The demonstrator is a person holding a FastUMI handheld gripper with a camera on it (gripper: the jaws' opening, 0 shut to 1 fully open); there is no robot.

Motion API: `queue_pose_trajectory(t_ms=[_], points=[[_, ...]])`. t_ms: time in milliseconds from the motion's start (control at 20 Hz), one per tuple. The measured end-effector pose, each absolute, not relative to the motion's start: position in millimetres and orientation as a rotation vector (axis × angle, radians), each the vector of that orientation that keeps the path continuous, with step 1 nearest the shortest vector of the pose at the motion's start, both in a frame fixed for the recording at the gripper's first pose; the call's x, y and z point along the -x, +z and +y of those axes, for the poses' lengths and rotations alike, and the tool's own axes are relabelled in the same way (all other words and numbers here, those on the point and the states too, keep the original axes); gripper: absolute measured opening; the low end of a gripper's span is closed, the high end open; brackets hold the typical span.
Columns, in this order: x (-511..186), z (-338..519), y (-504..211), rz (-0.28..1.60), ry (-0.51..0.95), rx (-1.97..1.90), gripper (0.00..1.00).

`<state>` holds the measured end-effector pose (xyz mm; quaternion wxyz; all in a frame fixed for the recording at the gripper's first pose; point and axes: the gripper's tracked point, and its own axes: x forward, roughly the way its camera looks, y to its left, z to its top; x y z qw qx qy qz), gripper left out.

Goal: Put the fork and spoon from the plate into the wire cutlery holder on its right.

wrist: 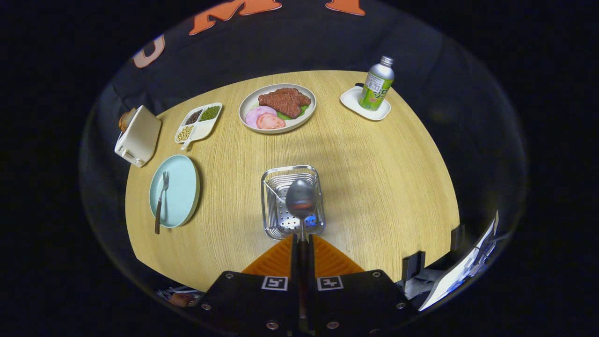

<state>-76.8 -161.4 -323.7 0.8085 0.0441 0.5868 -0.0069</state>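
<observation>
Above wire holder (pixel 293 202): gripper (pixel 303 243) clamps spoon (pixel 301 199); fork (pixel 160 200) apparently on plate (pixel 182 206).

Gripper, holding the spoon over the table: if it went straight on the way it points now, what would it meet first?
Most likely the wire cutlery holder. The gripper is shut on the spoon, whose bowl sits over the holder's opening just ahead of the fingers. Depth is unclear, so the spoon may touch the holder's floor or rim first.

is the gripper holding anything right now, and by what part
Yes: the gripper is shut on the spoon, pinching its handle, bowl forward over the wire cutlery holder.
</observation>
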Motion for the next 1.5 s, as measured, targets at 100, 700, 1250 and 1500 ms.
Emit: queue_pose_trajectory(t_ms=[100,700,1250,1500], points=[[62.8,-153.2,-319.0,1.208,0.031,-0.120,0.12],[-17.2,-50.3,-218.1,0.626,0.118,-0.113,0.71],[-41.5,83.9,-170.6,0.321,0.196,-0.098,0.84],[-36.9,142.3,-206.8,0.466,0.273,-0.085,0.92]])
